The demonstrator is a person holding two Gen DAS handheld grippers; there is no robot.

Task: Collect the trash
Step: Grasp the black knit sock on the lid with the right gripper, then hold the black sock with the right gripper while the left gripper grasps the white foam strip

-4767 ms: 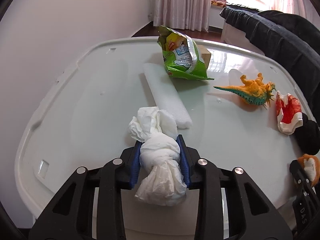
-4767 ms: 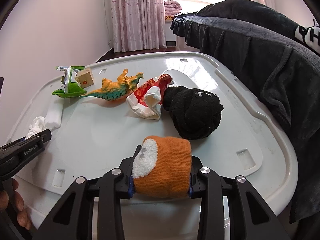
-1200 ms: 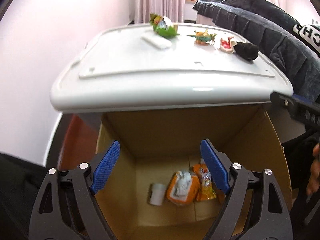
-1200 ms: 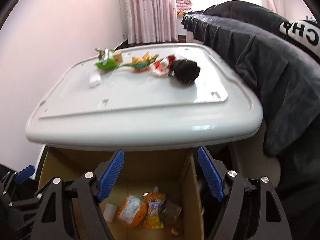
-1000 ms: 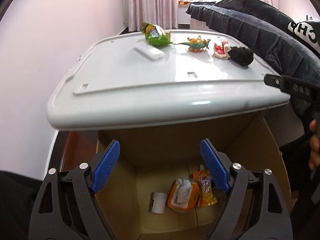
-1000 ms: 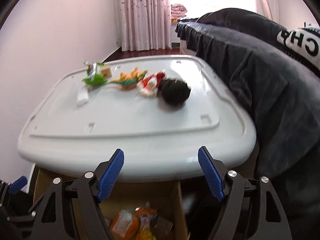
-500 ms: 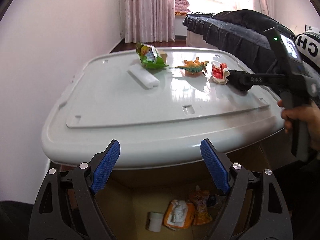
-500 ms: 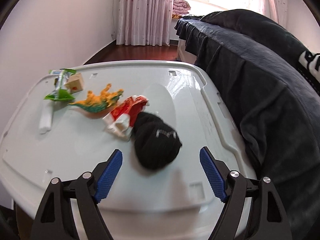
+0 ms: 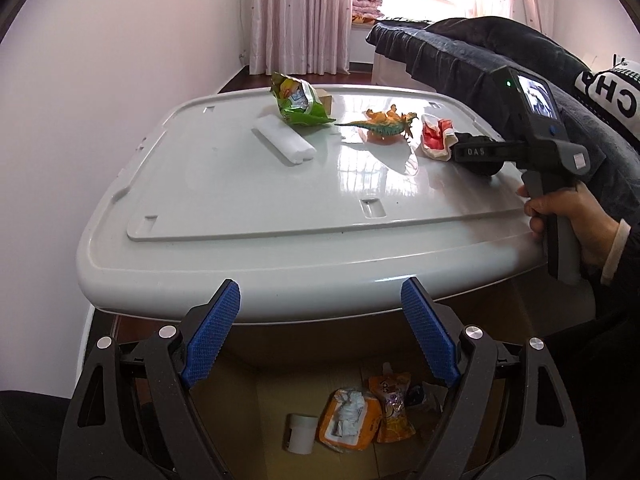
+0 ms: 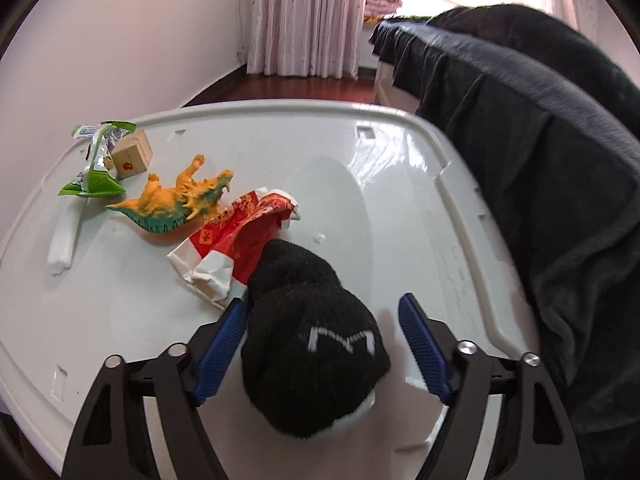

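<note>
My right gripper point(image 10: 322, 344) is open, its jaws on either side of a black sock bundle point(image 10: 312, 344) on the white table top point(image 10: 360, 184); the left pad touches the bundle. A crumpled red and white wrapper point(image 10: 236, 248) lies just beyond it. My left gripper point(image 9: 320, 332) is open and empty, below the table's front edge over a cardboard box point(image 9: 400, 452) holding an orange packet point(image 9: 346, 420), a juice pouch point(image 9: 390, 404) and a white roll point(image 9: 301, 432). A green snack bag point(image 9: 298, 102) and white foam block point(image 9: 285, 142) lie on the table.
An orange toy dinosaur point(image 10: 176, 204) and a small wooden cube point(image 10: 132, 154) sit at the table's left. Dark blankets point(image 10: 540, 140) drape over furniture along the right edge. A wall runs along the left side. The right gripper's handle and hand point(image 9: 560, 208) show in the left wrist view.
My right gripper has moved forward over the table until its jaws flank the black sock bundle. My left gripper has risen slightly, still open above the box.
</note>
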